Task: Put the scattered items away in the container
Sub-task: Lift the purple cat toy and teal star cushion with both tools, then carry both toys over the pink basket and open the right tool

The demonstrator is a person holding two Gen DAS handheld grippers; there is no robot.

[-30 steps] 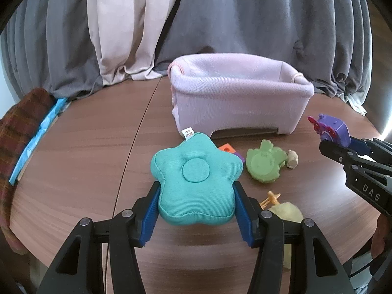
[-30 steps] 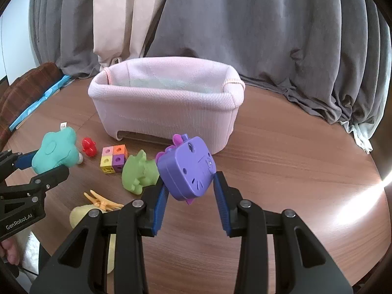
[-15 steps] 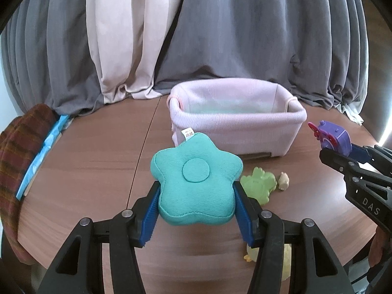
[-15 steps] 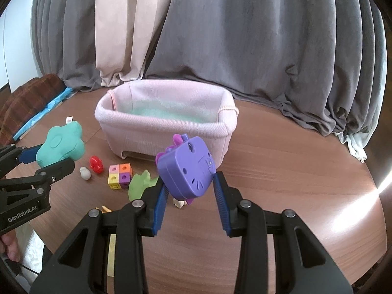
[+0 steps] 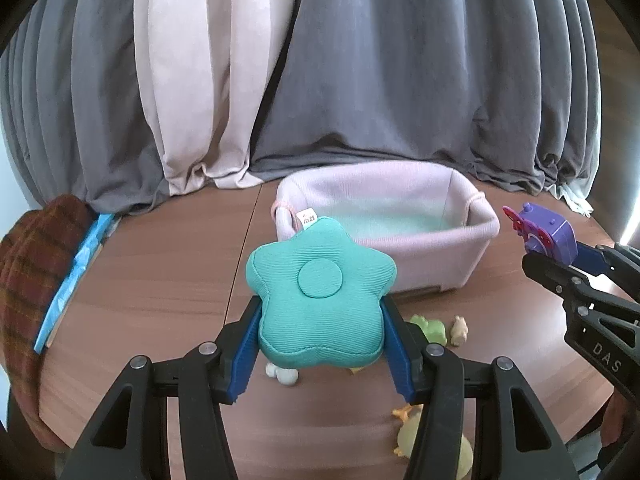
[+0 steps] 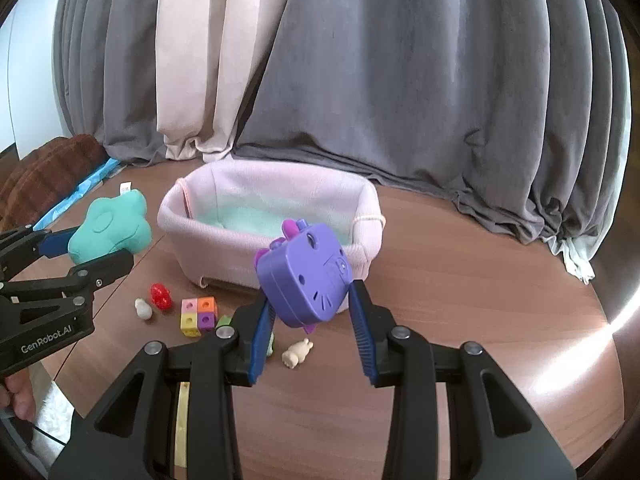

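Observation:
My left gripper [image 5: 320, 340] is shut on a teal star-shaped cushion [image 5: 320, 292], held in the air in front of the pink fabric basket [image 5: 476, 236]. In the right wrist view the same cushion [image 6: 110, 230] hangs left of the basket [image 6: 200, 256]. My right gripper [image 6: 312, 320] is shut on a purple cat-faced toy [image 6: 306, 280], lifted just before the basket's near wall. That toy [image 5: 548, 236] also shows at the right of the left wrist view. The basket holds only a pale green lining.
On the wooden table [image 6: 460, 320] lie a red figure [image 6: 160, 295], a white figure [image 6: 143, 309], a coloured cube block [image 6: 198, 315], a beige animal [image 6: 297, 353] and a green toy [image 5: 432, 328]. A yellowish toy [image 5: 416, 436] lies near me. Curtains hang behind; a brown cushion [image 5: 28, 264] sits left.
Both grippers have risen with their toys still held. The basket's inside now shows, and the loose items on the table lie lower in both views.

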